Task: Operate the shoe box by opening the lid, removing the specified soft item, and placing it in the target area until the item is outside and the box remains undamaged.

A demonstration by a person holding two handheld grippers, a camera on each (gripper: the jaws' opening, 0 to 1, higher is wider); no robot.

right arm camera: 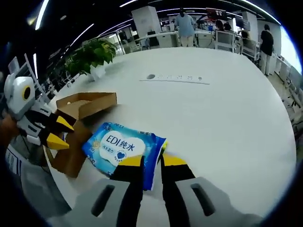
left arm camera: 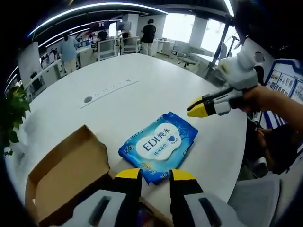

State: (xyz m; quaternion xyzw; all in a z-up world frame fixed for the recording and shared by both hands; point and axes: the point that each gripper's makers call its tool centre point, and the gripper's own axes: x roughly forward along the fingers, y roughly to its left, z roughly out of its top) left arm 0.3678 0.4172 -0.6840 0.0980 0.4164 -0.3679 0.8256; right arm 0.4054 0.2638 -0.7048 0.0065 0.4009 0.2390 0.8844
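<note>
Blue wipes pack out of the box, lying flat on the white table.

In the left gripper view the open cardboard shoe box [left arm camera: 66, 172] sits at 8 o'clock, the wipes pack [left arm camera: 158, 146] just right of it near centre, the left gripper [left arm camera: 155, 176] at 6 o'clock with yellow tips narrowly apart above the pack's near edge, and the right gripper [left arm camera: 199, 109] at 2 o'clock, tips nearly together, holding nothing. In the right gripper view the left gripper [right arm camera: 57, 132] enters at 9 o'clock over the box [right arm camera: 83, 105]; the right gripper [right arm camera: 147, 161] at 6 o'clock stands narrowly parted at the pack's [right arm camera: 120, 144] edge; grip cannot be told. The table [right arm camera: 222, 109] spreads toward 3 o'clock.
</note>
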